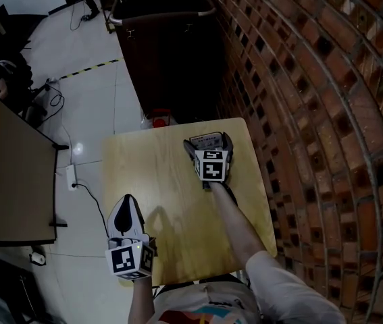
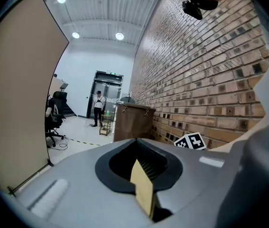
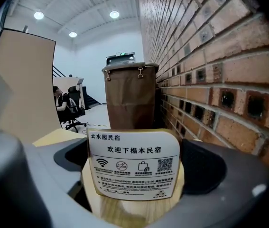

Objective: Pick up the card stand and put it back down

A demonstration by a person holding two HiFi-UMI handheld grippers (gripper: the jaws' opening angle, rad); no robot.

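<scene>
Grey right gripper [image 3: 132, 174], wide open, around card stand [image 3: 133, 159]

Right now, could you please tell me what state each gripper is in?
Left gripper: closed, holding nothing.
Right gripper: open; the card stand stands between its jaws, not gripped.

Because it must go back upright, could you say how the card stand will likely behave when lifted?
The card stand probably feels stiff and light: a thin printed card in a wooden base. Standing upright on that base, it may tip if nudged high.
</scene>
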